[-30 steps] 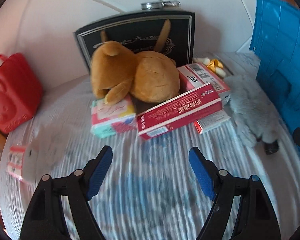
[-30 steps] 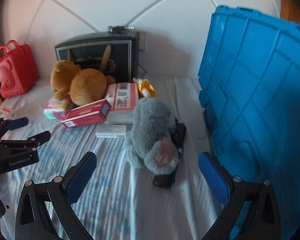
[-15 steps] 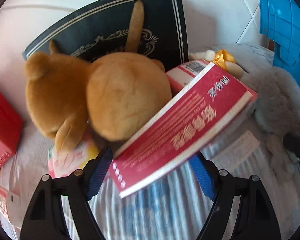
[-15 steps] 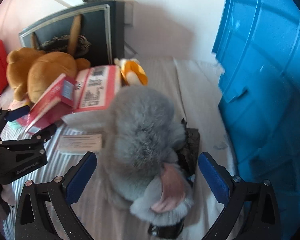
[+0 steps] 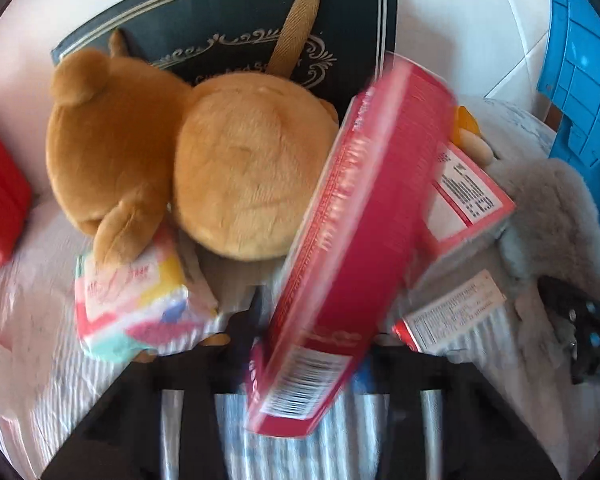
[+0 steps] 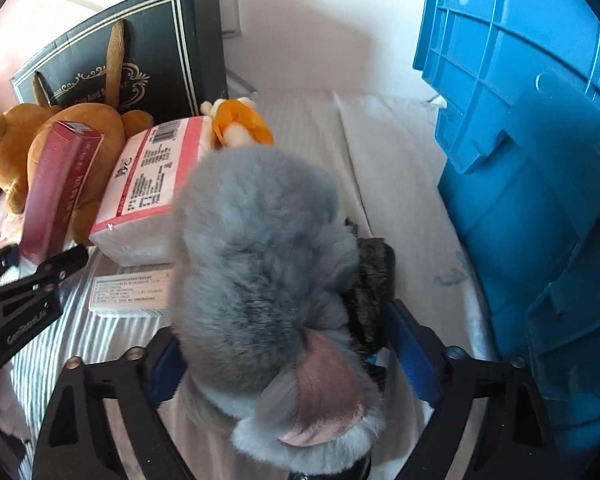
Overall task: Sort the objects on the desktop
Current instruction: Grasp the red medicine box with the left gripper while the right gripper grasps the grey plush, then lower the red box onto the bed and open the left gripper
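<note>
The grey plush toy (image 6: 260, 248) — fluffy, pink-eared — is being enclosed by the closing right gripper (image 6: 284, 356) beside the blue bin (image 6: 540, 200). The long red box (image 5: 352, 248) is being pinched on end by the closing left gripper (image 5: 304, 364), crowded by the brown bear (image 5: 188, 168) — little bare striped cloth (image 5: 40, 360) is being left.

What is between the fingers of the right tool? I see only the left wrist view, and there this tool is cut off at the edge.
Observer: The grey plush toy. The right tool has a blue finger on each side of it, and the jaws are closing.
Operator: Is anything else in that gap?
Observer: Yes, a black furry item lies against the toy, on the side of the blue crate.
Operator: What lies behind the toy?
Observer: A small orange and white plush, next to the pink-edged pack.
</note>
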